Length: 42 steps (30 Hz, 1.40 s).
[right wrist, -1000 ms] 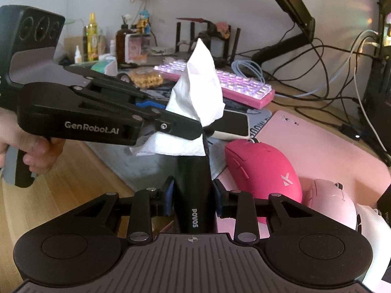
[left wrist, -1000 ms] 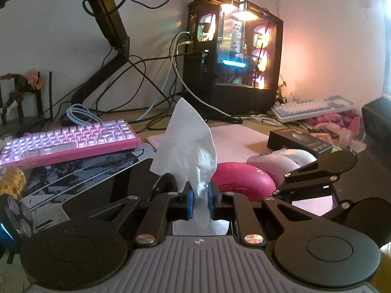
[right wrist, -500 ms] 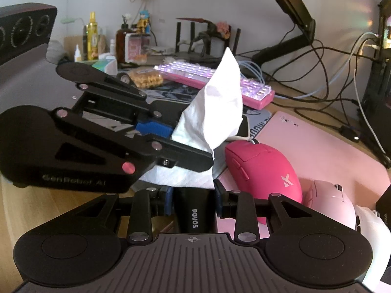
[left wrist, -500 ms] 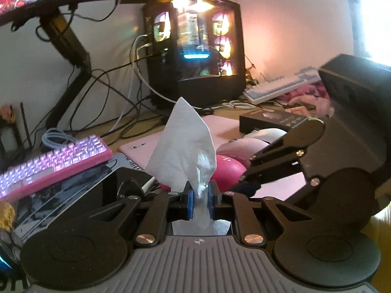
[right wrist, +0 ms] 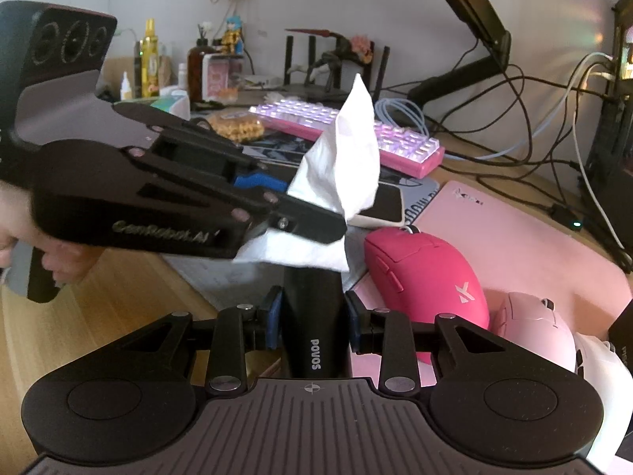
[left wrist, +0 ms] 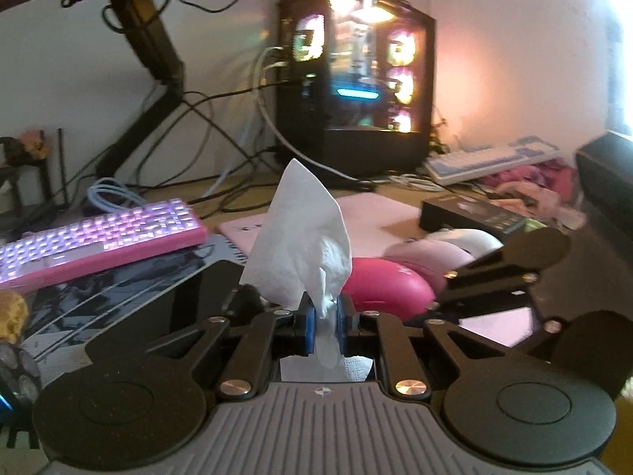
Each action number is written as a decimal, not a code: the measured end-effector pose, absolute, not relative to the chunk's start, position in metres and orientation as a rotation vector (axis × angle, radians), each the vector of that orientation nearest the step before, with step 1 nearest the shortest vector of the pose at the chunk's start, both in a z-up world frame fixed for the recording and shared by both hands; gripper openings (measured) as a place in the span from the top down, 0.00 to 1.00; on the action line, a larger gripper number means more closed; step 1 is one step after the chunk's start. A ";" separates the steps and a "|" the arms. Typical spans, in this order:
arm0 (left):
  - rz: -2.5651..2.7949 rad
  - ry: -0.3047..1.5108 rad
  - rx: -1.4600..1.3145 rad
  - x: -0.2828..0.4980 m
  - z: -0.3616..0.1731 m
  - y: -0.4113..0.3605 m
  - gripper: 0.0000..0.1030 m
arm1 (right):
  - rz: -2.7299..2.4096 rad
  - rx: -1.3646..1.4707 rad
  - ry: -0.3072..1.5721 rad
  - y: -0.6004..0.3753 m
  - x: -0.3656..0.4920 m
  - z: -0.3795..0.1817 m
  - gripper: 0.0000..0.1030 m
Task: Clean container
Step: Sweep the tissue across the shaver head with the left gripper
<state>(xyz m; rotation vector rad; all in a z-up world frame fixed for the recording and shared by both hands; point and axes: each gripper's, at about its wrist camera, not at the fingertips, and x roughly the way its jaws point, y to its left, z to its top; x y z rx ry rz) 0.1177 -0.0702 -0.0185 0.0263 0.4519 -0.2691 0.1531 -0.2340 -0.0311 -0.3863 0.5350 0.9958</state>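
Two grippers meet over a crowded desk, one with a tissue, one with a black container.

Across the upper right of the right wrist view runs a pink desk mat (right wrist: 526, 233); lower right sit three mice (magenta (right wrist: 427, 273), pale pink (right wrist: 534, 328), white (right wrist: 605, 380)). At bottom centre the right gripper (right wrist: 312, 316) is clenched on the black container (right wrist: 314, 316), printed "POVOS". From the left, the left gripper (right wrist: 316, 223), lettered "GenRobot.AI", pinches one white tissue (right wrist: 344, 166) just above the container's top.
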 end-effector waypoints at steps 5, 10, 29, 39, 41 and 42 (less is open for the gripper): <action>-0.227 0.451 0.045 0.118 -0.017 -0.071 0.85 | 0.994 -0.389 0.533 -0.233 0.152 -0.032 0.65; -0.270 0.444 0.136 0.115 -0.017 -0.086 0.85 | 0.995 -0.389 0.532 -0.233 0.150 -0.032 0.65; -0.415 0.442 0.163 0.109 -0.020 -0.094 0.85 | 0.996 -0.384 0.536 -0.232 0.148 -0.032 0.65; -0.311 0.448 0.111 0.113 -0.018 -0.085 0.85 | 0.996 -0.385 0.536 -0.234 0.152 -0.031 0.65; -0.268 0.447 0.095 0.113 -0.018 -0.081 0.85 | 0.995 -0.388 0.534 -0.234 0.152 -0.031 0.65; -0.247 0.447 0.084 0.114 -0.017 -0.079 0.85 | 0.994 -0.390 0.533 -0.234 0.152 -0.031 0.65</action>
